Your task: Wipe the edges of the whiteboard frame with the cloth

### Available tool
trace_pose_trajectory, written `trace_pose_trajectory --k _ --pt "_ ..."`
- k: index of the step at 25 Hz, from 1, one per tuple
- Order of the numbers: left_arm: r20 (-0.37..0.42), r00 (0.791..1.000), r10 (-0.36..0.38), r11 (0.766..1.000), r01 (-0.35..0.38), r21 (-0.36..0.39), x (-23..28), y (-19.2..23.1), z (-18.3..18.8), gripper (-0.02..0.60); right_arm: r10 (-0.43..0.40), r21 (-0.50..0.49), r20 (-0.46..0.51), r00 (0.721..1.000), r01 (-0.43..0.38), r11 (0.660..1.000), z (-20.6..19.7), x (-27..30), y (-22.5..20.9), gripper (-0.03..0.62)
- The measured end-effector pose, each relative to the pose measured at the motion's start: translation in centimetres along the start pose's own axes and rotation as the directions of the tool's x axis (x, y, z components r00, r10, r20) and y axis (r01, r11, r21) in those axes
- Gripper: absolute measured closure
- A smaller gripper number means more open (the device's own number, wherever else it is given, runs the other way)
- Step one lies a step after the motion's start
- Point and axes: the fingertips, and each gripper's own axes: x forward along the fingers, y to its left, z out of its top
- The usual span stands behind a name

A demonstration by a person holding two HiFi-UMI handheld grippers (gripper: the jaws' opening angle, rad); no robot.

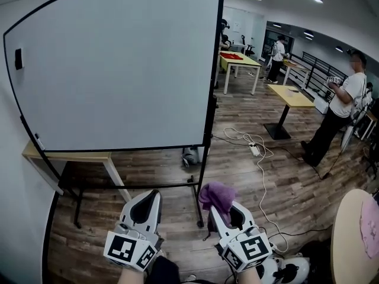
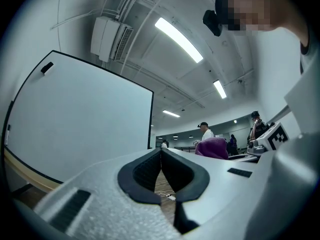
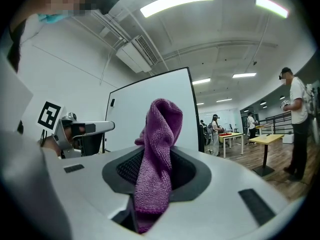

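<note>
A large whiteboard on a black-framed stand fills the upper left of the head view; its black frame edge runs down the right side. My right gripper is shut on a purple cloth, which sticks up from the jaws below the board's lower right corner. In the right gripper view the cloth hangs pinched between the pads, with the whiteboard behind it. My left gripper is shut with nothing in it, low in front of the stand. The left gripper view shows the whiteboard ahead.
A wooden table stands behind the board at the left. White cables and a power strip lie on the wood floor. Several people stand at the right near yellow tables. A round table edge is at the lower right.
</note>
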Motion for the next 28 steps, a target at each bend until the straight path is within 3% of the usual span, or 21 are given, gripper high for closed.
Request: trace_pose_trajectory --k 10,28 --pt "-0.008 0.999 -0.038 0.999 0.038 -0.01 3.8 2.7 -0.6 0.563 -0.048 0.008 0.002 0.999 0.048 0.999 0.2 3.7 -1.8 0.473" --pt "-0.013 0.987 -0.158 0.987 0.158 -0.017 12.9 11.2 -1.8 0.563 -0.152 0.009 0.008 0.988 0.152 0.988 0.3 14.7 -3.9 0.473"
